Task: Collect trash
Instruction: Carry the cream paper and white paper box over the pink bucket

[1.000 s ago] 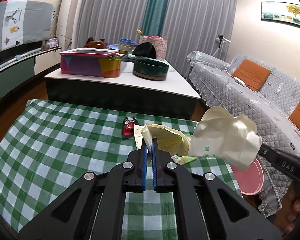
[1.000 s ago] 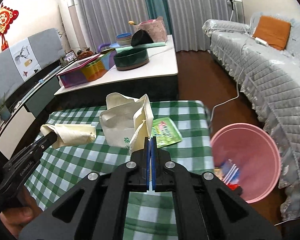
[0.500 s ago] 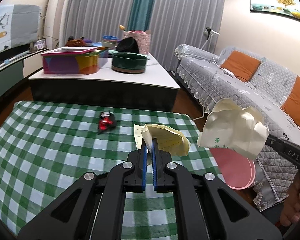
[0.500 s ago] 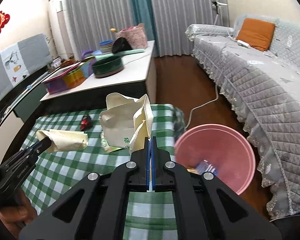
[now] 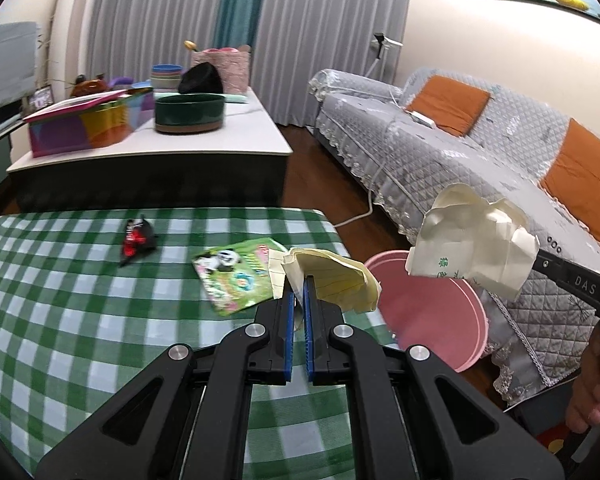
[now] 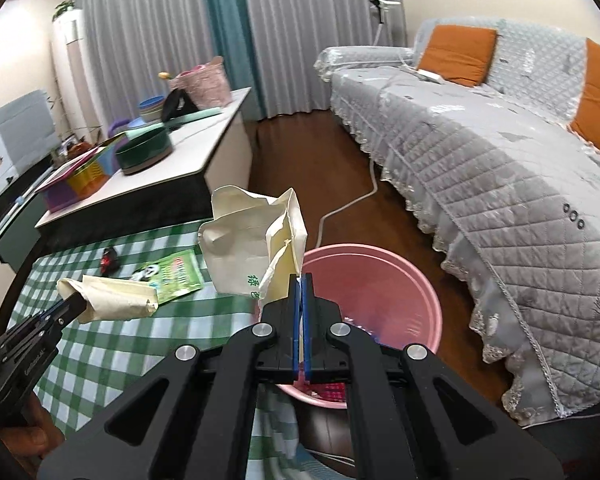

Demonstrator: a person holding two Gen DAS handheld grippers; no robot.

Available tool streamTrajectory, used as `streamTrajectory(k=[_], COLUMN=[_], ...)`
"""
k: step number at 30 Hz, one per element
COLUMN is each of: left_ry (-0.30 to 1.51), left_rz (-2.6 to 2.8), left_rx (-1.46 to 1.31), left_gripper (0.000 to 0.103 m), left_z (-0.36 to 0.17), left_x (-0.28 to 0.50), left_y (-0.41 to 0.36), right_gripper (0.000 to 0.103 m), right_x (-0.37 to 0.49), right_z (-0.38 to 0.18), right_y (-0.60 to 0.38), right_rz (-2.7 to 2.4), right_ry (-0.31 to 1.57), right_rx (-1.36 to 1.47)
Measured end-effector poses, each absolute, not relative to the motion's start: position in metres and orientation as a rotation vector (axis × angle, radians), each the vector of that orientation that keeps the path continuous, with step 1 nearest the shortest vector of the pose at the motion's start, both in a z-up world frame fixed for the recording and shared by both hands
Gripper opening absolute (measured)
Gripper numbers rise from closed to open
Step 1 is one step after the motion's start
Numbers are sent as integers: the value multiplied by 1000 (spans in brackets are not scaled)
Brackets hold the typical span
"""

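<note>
Carrying crumpled paper, the right gripper (image 6: 301, 280) clenched on the white paper bag (image 6: 247, 240) hangs nearer above the pink bin (image 6: 416, 280), the left gripper (image 5: 297, 284), pinching the yellowish paper (image 5: 336, 276), over the table edge beside.

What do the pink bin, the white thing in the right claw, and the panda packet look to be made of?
Pink bin: probably plastic, smooth with a thin moulded rim. Crumpled bag in the right gripper: likely matte paper, holding sharp creases, green print. Panda packet on the tablecloth: glossy printed film or coated paper; which one is unclear.
</note>
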State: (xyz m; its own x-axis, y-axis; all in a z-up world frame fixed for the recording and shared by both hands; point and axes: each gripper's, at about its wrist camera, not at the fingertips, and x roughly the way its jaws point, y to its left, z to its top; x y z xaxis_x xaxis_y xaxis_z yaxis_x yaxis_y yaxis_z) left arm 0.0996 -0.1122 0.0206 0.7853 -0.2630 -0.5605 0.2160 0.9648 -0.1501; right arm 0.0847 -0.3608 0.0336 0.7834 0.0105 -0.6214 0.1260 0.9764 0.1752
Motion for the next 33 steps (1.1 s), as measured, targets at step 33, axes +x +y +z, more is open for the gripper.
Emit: streamTrajectory(k=[33], left_ry=[741], left_rz=[-496], left_rx=[42], left_gripper=[11], left_z=[-22], left_x=[149], left_y=[-248], right_gripper=[6], right_x=[102], right_z=[-3], right_y=[-421], right_rz=[-191], right_ry=[747], right_rx=[266])
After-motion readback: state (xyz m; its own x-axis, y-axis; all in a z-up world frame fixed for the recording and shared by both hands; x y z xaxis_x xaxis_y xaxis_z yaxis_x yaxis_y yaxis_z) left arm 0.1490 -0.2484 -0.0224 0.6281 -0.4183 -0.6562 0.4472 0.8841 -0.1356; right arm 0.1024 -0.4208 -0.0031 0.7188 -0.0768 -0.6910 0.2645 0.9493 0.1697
